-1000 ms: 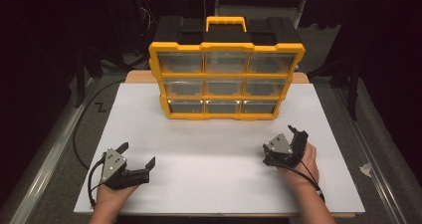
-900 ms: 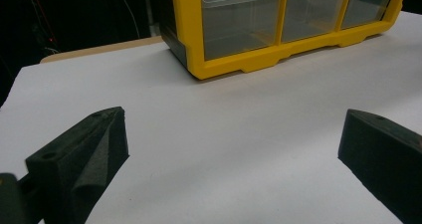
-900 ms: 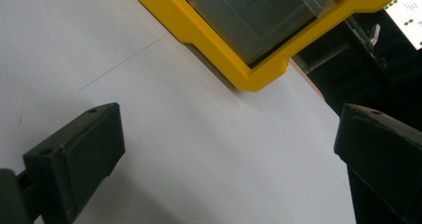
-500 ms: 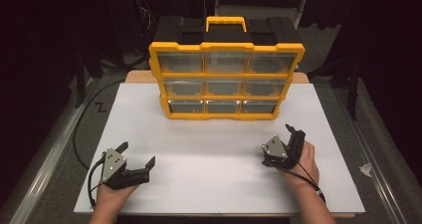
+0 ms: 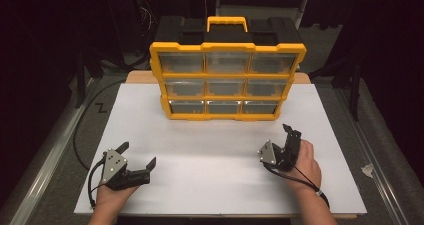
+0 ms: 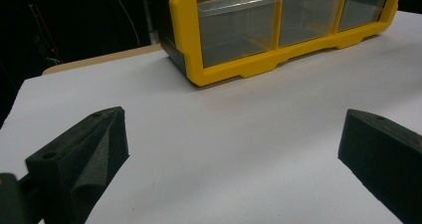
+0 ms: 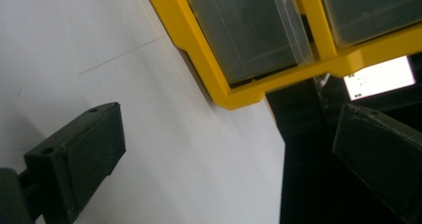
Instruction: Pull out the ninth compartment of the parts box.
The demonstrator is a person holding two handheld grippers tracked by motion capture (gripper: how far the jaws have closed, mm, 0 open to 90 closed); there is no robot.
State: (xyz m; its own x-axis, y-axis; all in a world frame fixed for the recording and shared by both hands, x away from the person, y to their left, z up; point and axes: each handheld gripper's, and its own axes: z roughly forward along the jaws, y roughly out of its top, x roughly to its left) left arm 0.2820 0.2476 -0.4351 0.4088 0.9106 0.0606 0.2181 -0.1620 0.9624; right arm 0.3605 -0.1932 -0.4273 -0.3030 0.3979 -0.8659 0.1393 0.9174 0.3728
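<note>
High view: a yellow-framed organiser (image 5: 227, 80) with a black body and a yellow carry handle (image 5: 227, 23) stands upright at the far middle of the white board (image 5: 215, 185), its long axis running left to right and its drawer face turned toward the person. Nine clear drawers (image 5: 226, 87) sit in three rows of three; what they hold is too dim to tell. The left gripper (image 5: 139, 157) rests on the near left of the board, jaws spread wide with nothing between them, pointing right and away. The right gripper (image 5: 289, 131), rolled on its side in the right hand (image 5: 302, 160), points away toward the organiser's right end, well short of it; its own view shows the jaws spread apart and empty.
</note>
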